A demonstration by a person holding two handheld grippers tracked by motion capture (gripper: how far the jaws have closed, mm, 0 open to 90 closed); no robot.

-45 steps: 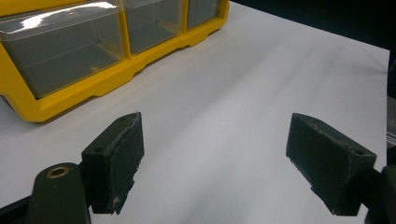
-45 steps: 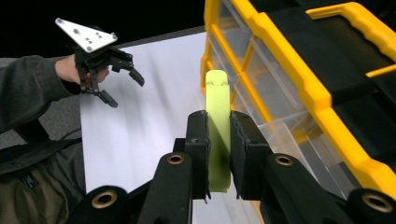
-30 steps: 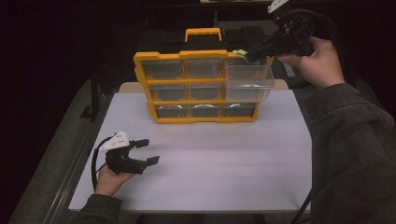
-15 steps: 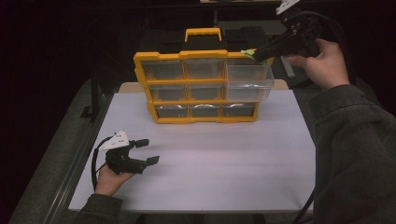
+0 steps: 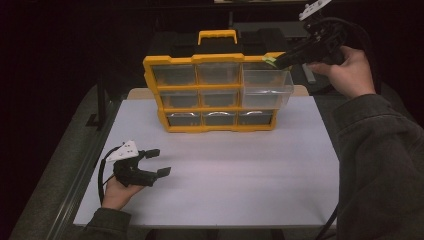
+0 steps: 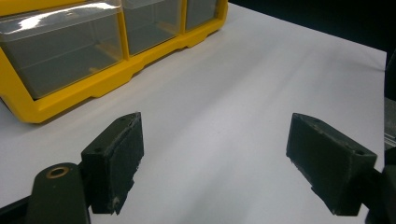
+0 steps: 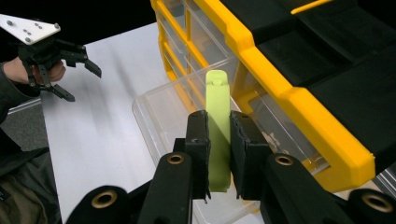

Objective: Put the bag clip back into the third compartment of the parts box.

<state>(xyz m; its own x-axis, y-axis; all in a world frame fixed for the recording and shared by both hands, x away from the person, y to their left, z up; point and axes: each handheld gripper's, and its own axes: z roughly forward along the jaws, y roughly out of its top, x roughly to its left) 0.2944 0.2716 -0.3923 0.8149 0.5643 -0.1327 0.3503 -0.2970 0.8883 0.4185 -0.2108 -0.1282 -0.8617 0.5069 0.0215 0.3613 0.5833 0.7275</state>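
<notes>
The counter [image 5: 220, 170] is a pale white, smooth top, bare in front of the left gripper [image 5: 152, 162], which sits low over its near left part with the hand resting on the surface. Standing directly on the counter, ahead of that gripper, is a yellow drawer organiser [image 5: 215, 92] with clear drawers. Its top right drawer [image 5: 265, 87] is pulled out, just below the right gripper [image 5: 272, 61].

The high view looks forward and down on the white table [image 5: 225, 170] from far. Each gripper view looks along its own jaws, very near. All three views share the yellow organizer [image 5: 215, 92] [image 6: 70, 56] [image 7: 289, 88].
</notes>
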